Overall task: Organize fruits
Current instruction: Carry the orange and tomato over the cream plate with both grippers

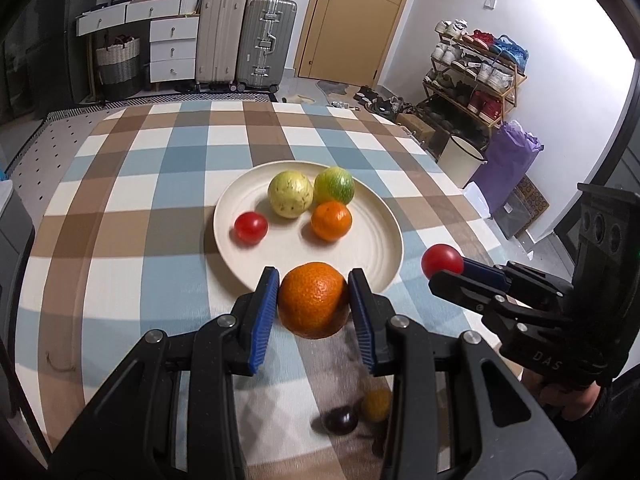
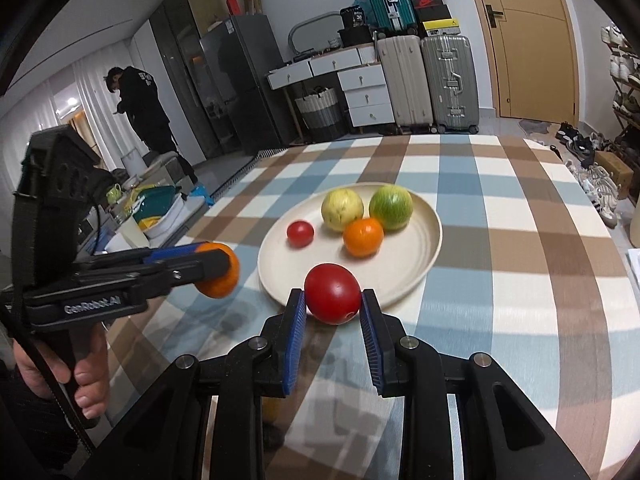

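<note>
Two grippers are up over a table with a checked cloth [image 1: 120, 184], and each one holds a fruit. The left gripper [image 1: 313, 300] has its blue pads pressed tight on both sides of a big orange [image 1: 312, 300]. The orange hangs in the air just in front of the near rim of the plate [image 1: 360, 256]. The right gripper [image 2: 333, 300] is squeezed shut on a red tomato [image 2: 333, 299], and that tomato is also up off the cloth, close to the plate's near edge. From the left camera, the right gripper sits off to the right side with the tomato at its tip. A hand [image 2: 80, 376] grips the handle of the left gripper.

Four fruits lie on the cream plate. A small red tomato [image 1: 251, 227] sits alone on the left part. A yellow fruit with spots [image 1: 290, 194] and a green fruit [image 1: 334, 185] sit side by side at the back. A small orange [image 1: 331, 221] lies just in front of them, close to both.

Near the bottom of the left camera's picture, two more fruits rest on the cloth, a dark one [image 1: 340, 420] and a yellowish one [image 1: 376, 402], both blurry. Far back, a person in dark clothes [image 2: 144, 100] stands by a tall fridge [image 2: 240, 80].
</note>
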A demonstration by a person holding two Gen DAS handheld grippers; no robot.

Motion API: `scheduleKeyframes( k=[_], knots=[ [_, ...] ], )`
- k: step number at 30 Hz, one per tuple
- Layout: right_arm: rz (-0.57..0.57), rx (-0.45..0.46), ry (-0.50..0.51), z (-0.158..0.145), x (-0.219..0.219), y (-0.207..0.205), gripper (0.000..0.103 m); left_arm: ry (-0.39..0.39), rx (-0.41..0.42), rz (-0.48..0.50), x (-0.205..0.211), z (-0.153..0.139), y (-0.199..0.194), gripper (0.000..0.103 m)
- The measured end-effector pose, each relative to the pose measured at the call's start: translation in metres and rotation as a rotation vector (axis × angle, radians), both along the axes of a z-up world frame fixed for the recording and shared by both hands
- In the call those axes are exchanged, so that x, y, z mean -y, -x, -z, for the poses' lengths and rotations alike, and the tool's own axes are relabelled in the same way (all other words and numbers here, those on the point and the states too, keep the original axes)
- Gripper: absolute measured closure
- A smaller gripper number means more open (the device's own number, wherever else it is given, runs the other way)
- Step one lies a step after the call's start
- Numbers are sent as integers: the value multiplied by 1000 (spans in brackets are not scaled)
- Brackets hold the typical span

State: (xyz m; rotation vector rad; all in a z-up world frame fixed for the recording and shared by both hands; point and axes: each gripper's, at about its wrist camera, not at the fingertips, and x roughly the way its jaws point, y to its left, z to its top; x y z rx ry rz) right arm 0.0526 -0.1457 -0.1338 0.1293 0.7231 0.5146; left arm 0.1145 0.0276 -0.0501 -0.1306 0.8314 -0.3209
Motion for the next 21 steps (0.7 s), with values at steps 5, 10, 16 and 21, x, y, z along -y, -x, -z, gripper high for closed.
scheduleKeyframes(
  k=[5, 10, 16, 21],
  knots=[
    [-2, 3, -15, -4, 2, -16, 75, 2, -7, 4, 5, 0, -20, 70],
    [-5, -5, -21, -4, 3, -33, 75, -1, -19, 9, 10, 2, -43, 70],
    [2, -27, -28, -1, 6, -55, 75, -5, -39, 13, 16, 9, -67, 70],
    [13, -38, -31, 1, 8, -67, 75, -7, -54, 11, 17, 15, -85, 70]
  ],
)
